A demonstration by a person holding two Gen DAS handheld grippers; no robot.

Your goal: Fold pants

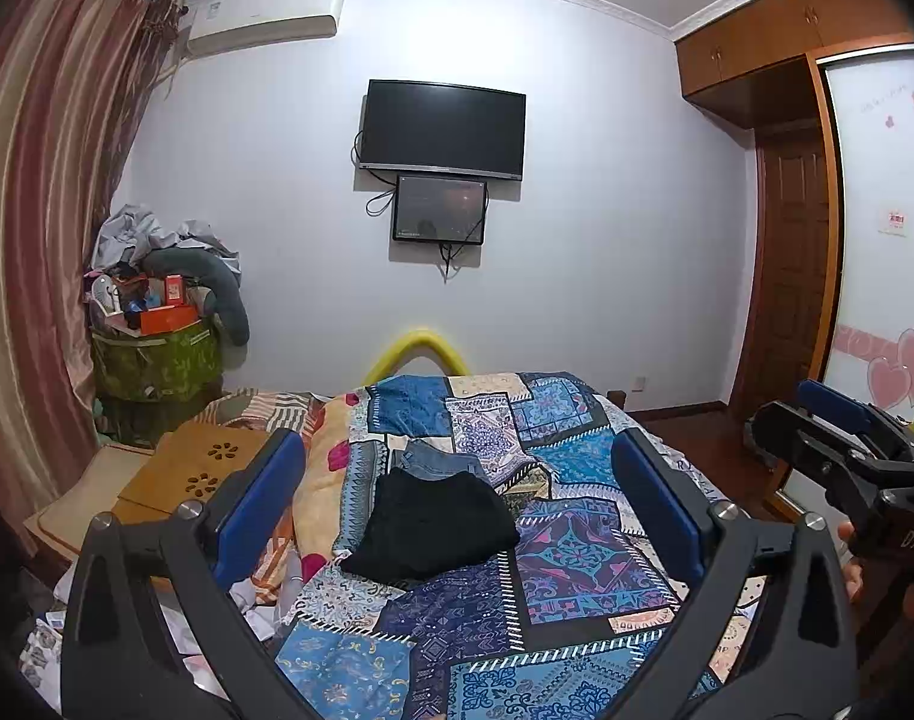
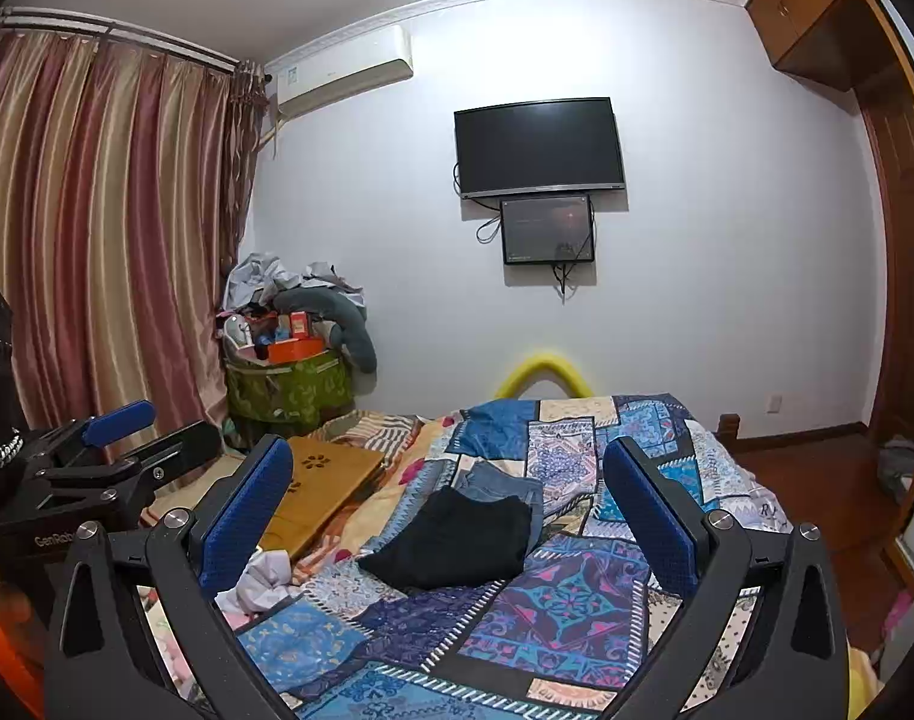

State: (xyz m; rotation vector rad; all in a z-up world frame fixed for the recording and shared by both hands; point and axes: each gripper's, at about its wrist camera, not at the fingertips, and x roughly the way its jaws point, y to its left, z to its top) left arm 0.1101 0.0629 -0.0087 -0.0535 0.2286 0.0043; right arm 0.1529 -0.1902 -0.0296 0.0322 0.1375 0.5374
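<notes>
The black pants (image 1: 435, 525) (image 2: 457, 540) lie folded in a compact bundle on the patchwork quilt (image 1: 583, 552) (image 2: 577, 594), their far edge overlapping a folded pair of jeans (image 1: 435, 462) (image 2: 499, 483). Both grippers hang above the bed, apart from the cloth. The left gripper (image 1: 457, 507) (image 2: 129, 438) has its jaws spread wide, holding nothing. The right gripper (image 2: 447, 504) (image 1: 817, 414) is likewise wide open and empty. A wooden tray (image 1: 186, 471) (image 2: 327, 480) sits left of the quilt.

Open quilt (image 1: 577, 552) around black pants (image 1: 432, 528); wooden tray (image 1: 198, 474) alongside.
</notes>
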